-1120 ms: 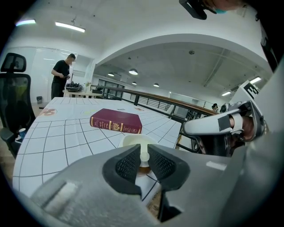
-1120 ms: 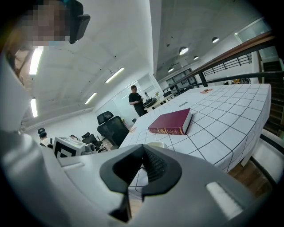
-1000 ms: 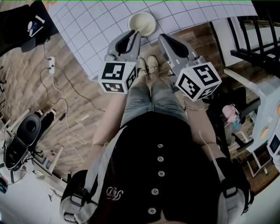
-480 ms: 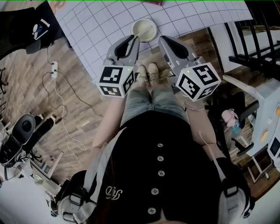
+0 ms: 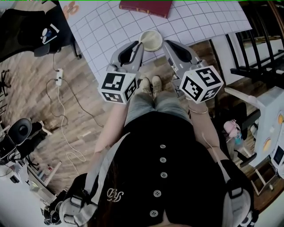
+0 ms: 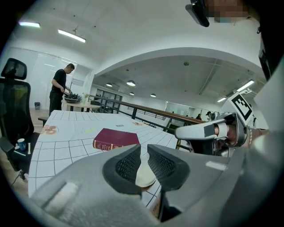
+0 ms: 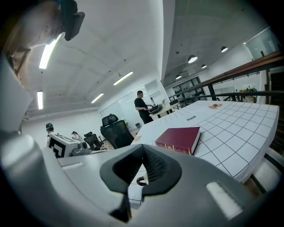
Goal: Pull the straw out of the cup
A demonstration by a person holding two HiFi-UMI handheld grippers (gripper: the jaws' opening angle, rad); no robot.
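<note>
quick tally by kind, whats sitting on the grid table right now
book: 1
cup: 1
total: 2

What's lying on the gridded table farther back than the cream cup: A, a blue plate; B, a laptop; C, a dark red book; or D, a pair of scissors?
C: a closed dark red book lies flat on the white gridded table, beyond the cream cup that sits by the table's near edge. Both gripper views show the book too.
</note>
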